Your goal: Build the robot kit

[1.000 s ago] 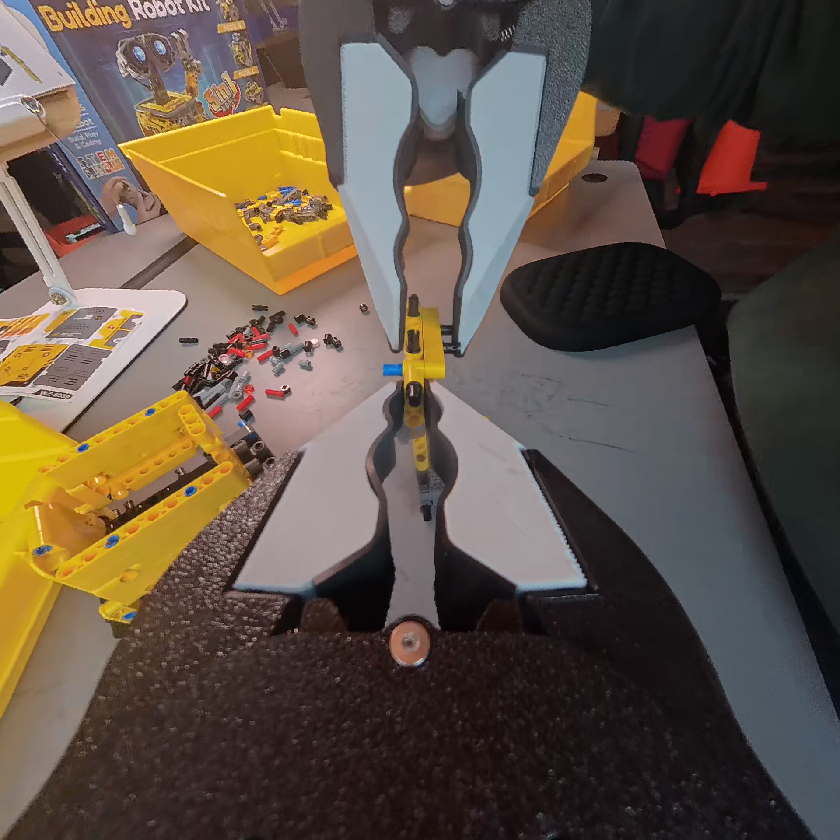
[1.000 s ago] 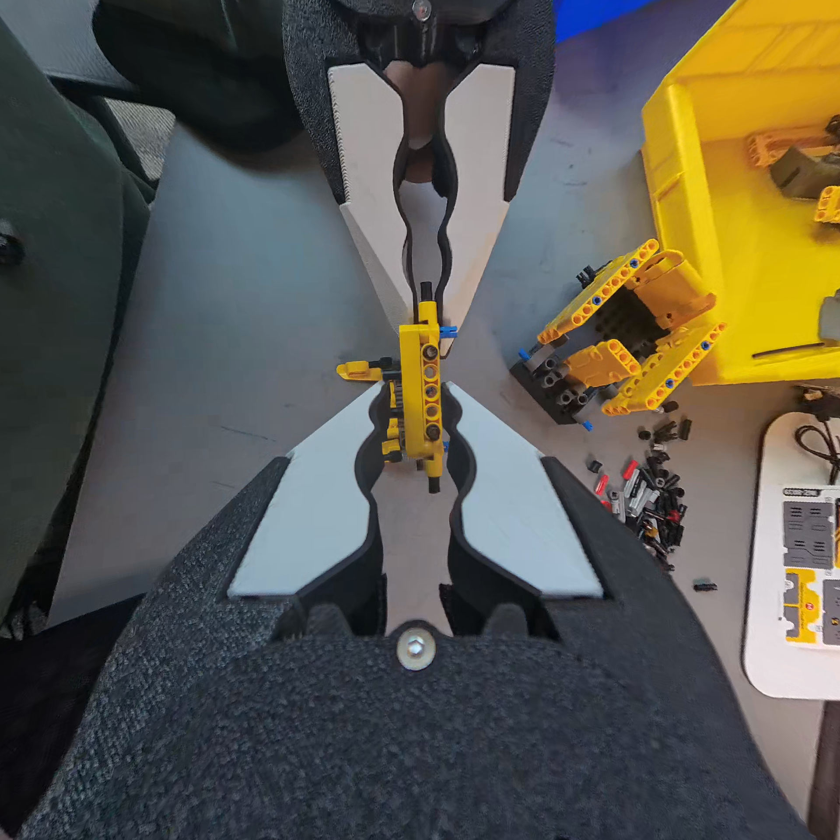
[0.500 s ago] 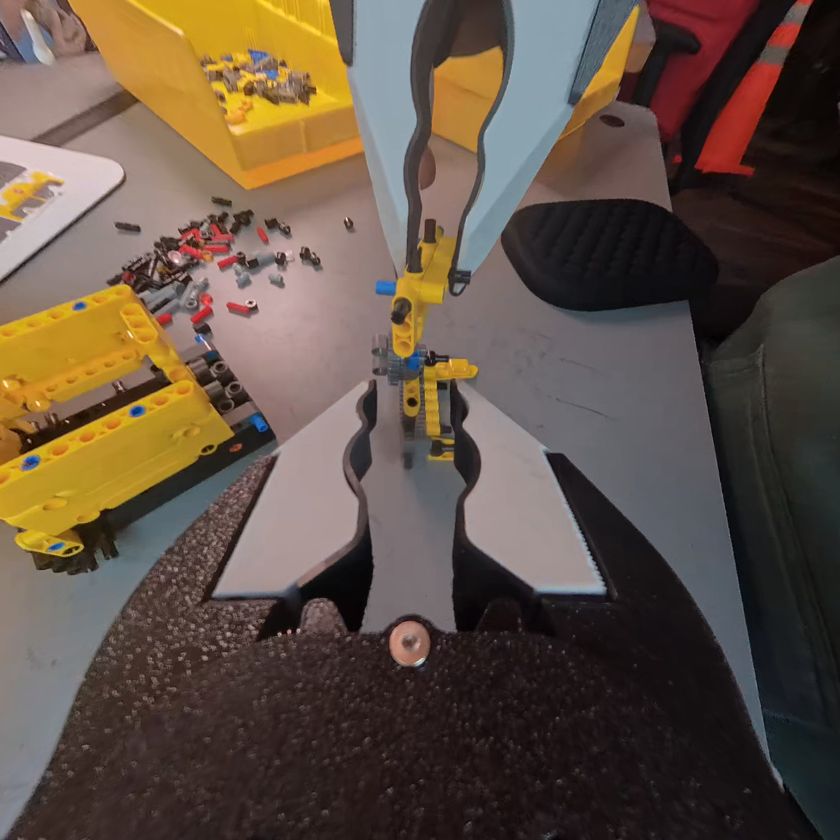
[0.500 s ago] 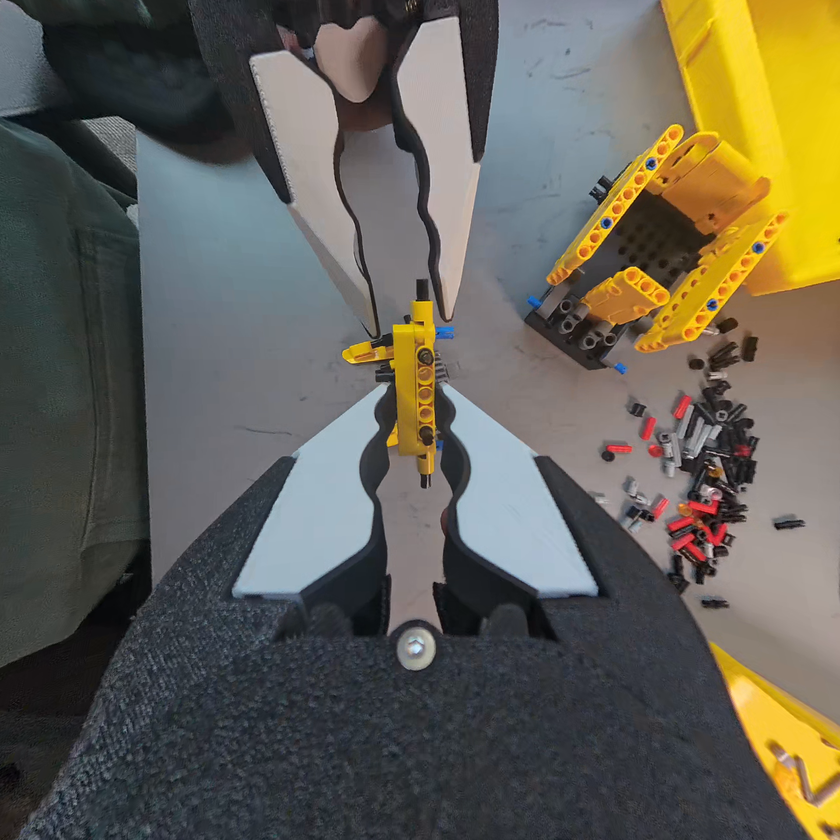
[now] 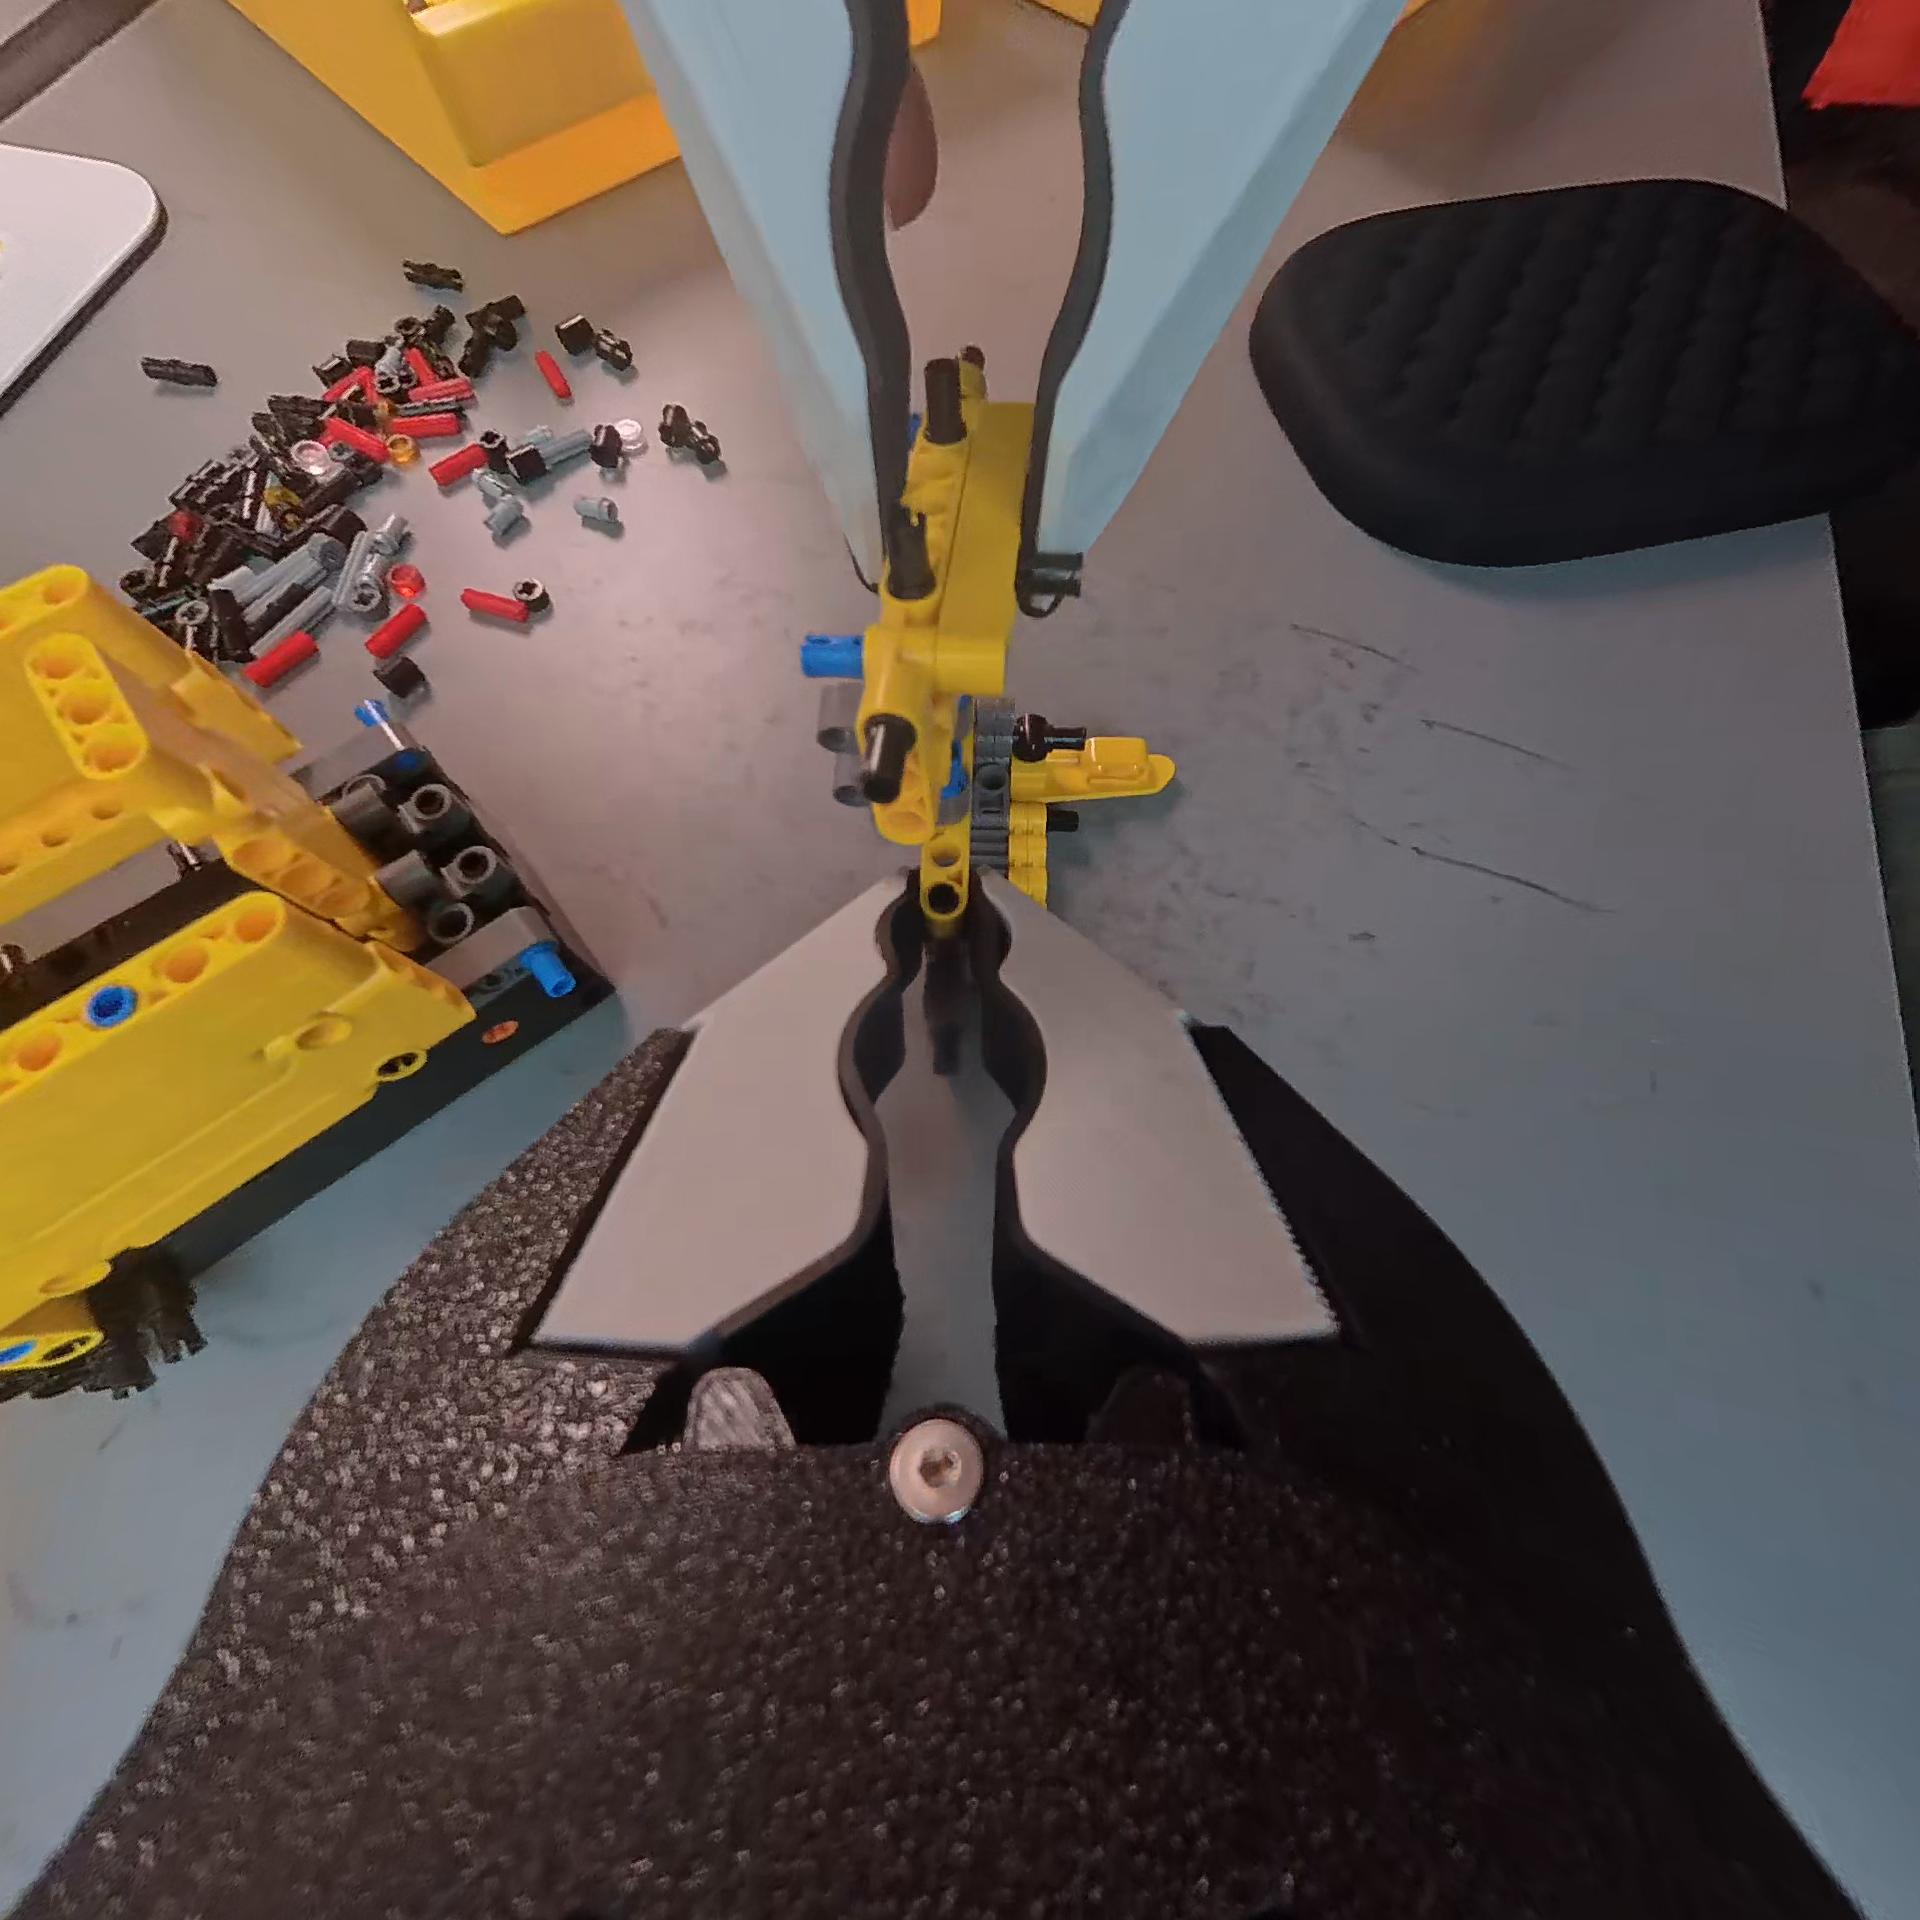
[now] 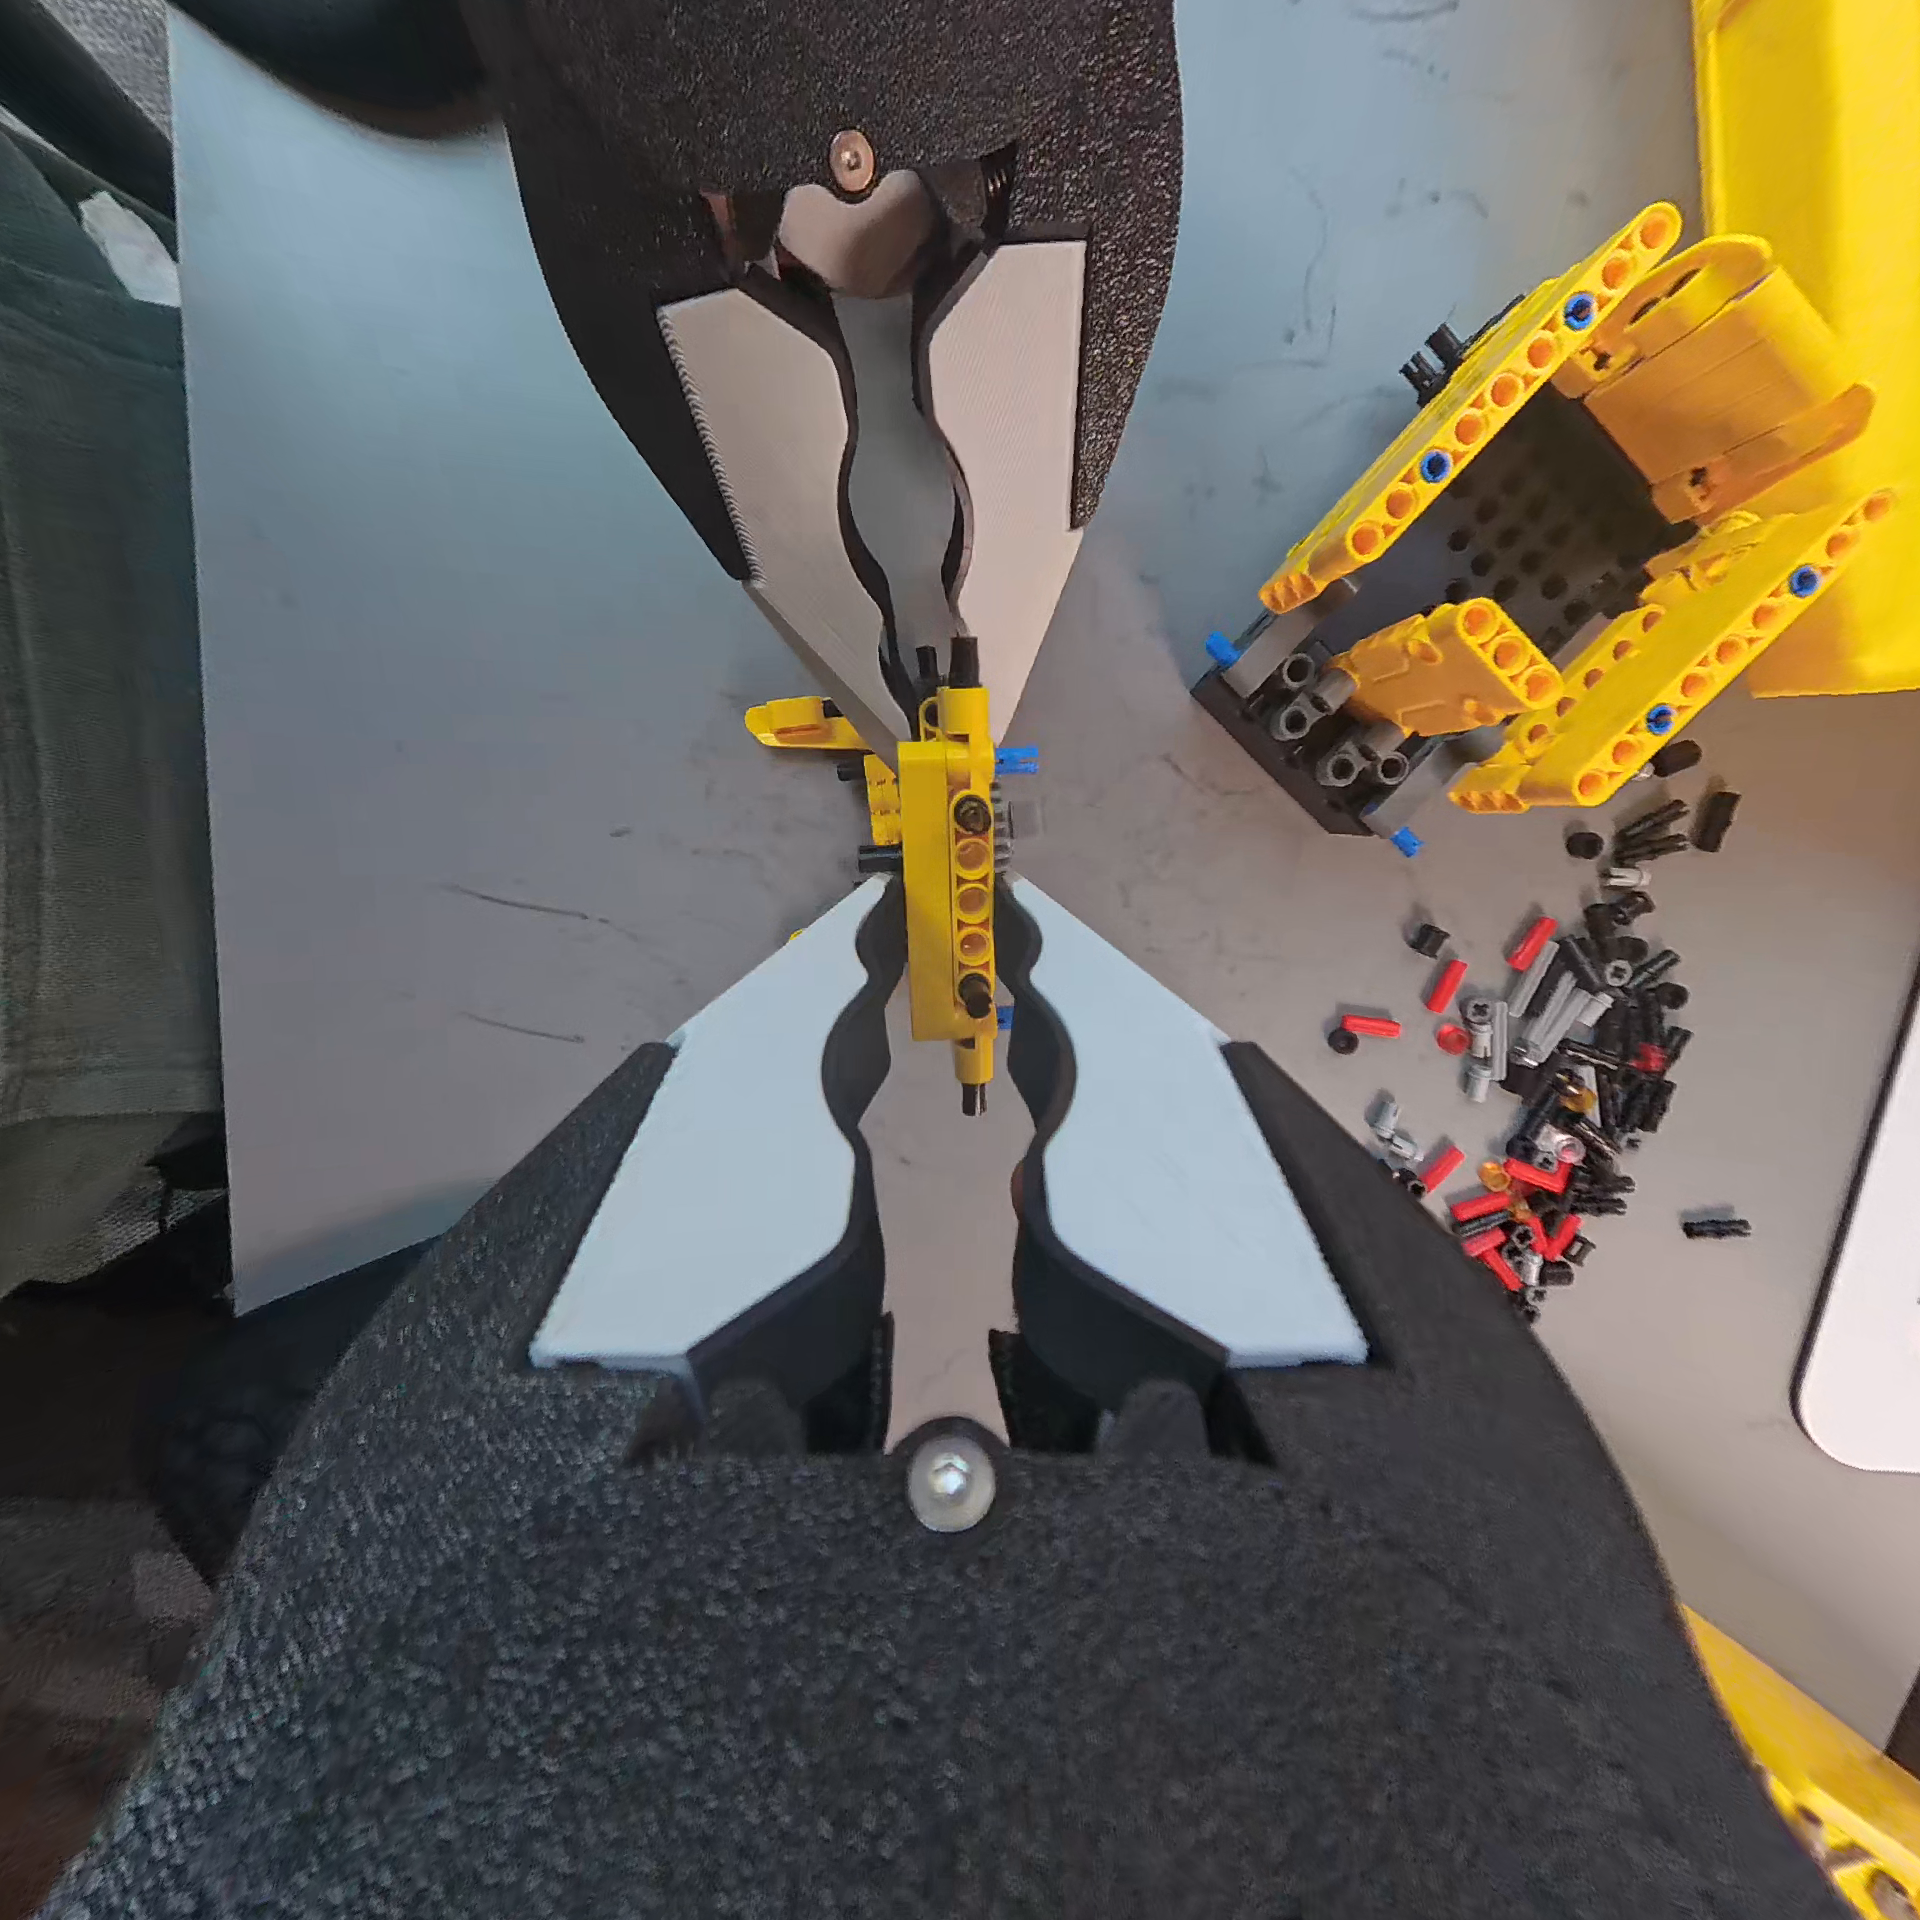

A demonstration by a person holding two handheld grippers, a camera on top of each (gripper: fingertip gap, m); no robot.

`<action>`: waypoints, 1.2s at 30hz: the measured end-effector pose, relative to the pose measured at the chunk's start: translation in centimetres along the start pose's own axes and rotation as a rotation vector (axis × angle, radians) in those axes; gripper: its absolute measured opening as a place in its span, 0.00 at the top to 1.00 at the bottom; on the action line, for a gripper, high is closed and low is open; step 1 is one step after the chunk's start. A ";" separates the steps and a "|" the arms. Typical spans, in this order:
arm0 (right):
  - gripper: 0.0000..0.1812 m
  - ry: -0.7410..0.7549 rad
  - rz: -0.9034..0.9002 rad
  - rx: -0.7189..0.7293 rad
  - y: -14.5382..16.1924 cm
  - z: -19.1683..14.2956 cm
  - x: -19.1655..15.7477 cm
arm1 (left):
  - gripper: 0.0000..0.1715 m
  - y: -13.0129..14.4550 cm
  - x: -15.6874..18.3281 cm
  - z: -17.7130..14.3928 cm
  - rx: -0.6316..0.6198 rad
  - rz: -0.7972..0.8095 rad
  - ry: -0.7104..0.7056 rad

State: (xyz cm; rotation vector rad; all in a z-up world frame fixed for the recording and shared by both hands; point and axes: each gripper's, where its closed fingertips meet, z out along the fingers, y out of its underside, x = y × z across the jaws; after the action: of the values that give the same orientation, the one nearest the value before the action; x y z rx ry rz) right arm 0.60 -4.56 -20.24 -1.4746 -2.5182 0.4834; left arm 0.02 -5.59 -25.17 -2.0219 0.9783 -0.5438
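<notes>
Over the grey table point(image 6: 416, 623), our left gripper point(image 5: 943, 896) and right gripper point(image 6: 943, 904) meet tip to tip, each closed on an opposite end of the small yellow beam assembly point(image 6: 951, 883), held between them just above the tabletop.

On my grey table point(image 5: 1403, 1039) lie a heap of small red, black and grey pins point(image 5: 343, 488), a big yellow brick model point(image 5: 187, 935), yellow bins point(image 5: 520, 104) at far left and a black pad point(image 5: 1579, 364) at far right.
</notes>
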 end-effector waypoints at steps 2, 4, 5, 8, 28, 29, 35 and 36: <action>0.92 -0.007 -0.010 -0.014 -0.2 0.0 0.0 | 0.96 0.0 -0.2 0.0 0.000 0.006 -0.004; 0.92 -0.024 -0.026 -0.017 -0.7 0.0 -0.3 | 0.96 0.1 -0.2 -0.1 0.000 0.009 0.004; 0.92 -0.041 -0.031 -0.007 -1.1 0.0 -0.6 | 0.96 0.1 -0.2 -0.2 0.000 0.012 0.011; 0.92 -0.042 -0.050 -0.020 -1.4 0.3 -0.6 | 0.96 0.2 -0.4 -0.3 0.000 0.020 0.028; 0.92 -0.068 -0.075 -0.064 -1.6 0.7 0.2 | 0.96 0.3 -0.3 -0.4 -0.003 0.010 0.112; 0.92 -0.077 -0.067 -0.067 -1.5 0.6 0.2 | 0.96 0.3 -0.3 -0.4 -0.003 0.006 0.117; 0.92 -0.151 0.004 -0.056 -1.2 0.6 0.2 | 0.96 0.3 -0.1 -0.4 -0.006 -0.035 0.170; 0.92 -0.165 0.021 -0.051 -1.3 0.6 0.2 | 0.96 0.3 -0.1 -0.4 -0.006 -0.044 0.180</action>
State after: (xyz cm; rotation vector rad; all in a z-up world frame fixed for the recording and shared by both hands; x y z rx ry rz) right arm -0.70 -5.11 -20.38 -1.5390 -2.6619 0.5712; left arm -0.45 -5.83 -25.15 -2.0307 1.0436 -0.7578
